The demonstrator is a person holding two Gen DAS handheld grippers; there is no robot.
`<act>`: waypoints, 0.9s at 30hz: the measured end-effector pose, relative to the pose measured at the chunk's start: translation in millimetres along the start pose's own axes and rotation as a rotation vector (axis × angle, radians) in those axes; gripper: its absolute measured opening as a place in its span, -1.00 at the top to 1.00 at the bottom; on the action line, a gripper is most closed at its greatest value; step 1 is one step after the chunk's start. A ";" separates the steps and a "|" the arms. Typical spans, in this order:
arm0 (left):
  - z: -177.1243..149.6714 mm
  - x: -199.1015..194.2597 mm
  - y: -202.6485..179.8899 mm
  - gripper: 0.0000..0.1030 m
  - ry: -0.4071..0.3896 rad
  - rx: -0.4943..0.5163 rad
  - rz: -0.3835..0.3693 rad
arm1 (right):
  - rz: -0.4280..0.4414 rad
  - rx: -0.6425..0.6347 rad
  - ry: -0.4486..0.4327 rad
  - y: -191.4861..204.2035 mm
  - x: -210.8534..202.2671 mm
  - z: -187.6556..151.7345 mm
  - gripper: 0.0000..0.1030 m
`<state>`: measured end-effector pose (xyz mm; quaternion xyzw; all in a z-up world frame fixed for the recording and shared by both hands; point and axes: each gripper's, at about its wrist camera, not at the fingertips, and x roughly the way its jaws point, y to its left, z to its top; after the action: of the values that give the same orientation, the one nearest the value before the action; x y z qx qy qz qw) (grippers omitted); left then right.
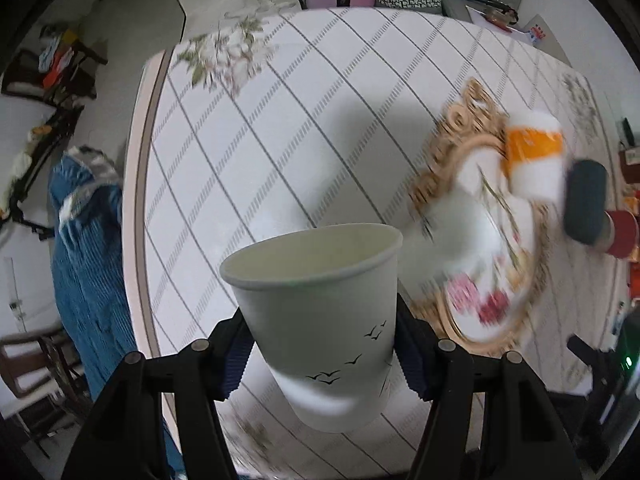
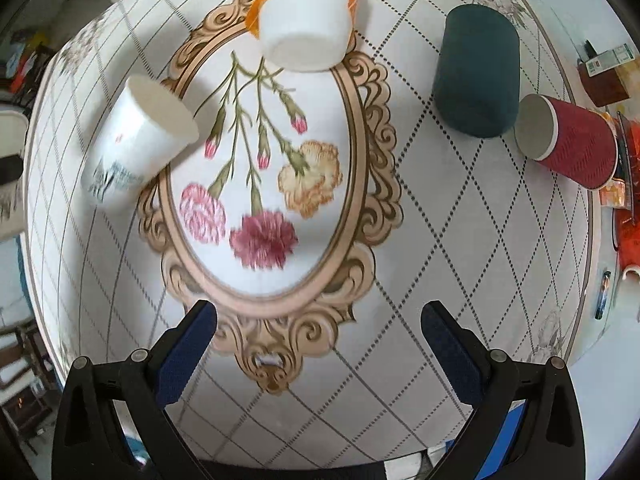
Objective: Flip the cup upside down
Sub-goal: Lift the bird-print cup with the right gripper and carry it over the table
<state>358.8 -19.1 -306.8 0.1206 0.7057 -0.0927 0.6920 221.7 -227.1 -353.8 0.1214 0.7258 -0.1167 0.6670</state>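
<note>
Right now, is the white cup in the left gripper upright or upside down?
Upright, slightly tilted: the white cup shows its open rim on top, held by the left gripper.

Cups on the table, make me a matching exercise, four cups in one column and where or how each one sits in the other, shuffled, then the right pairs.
Cups:
1. white bird-print cup
2. orange-banded cup
3. dark green cup
4. red ribbed cup

States:
A. upside down beside the red cup
B. mouth open, near the table's right edge
C. upside down at the top of the oval flower frame
D. held between the left hand-held gripper's fingers, mouth up

Pairs: 1-D, 2-C, 3-A, 4-B
</note>
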 end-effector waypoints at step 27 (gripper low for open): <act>-128.6 94.7 -182.6 -0.18 0.235 -0.027 -0.178 | -0.051 -0.078 0.080 -165.7 24.4 -151.8 -1.00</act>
<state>180.3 -151.0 -404.8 0.0583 0.7909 -0.1295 0.5952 22.0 -332.5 -364.3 0.0815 0.7588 -0.1004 0.6383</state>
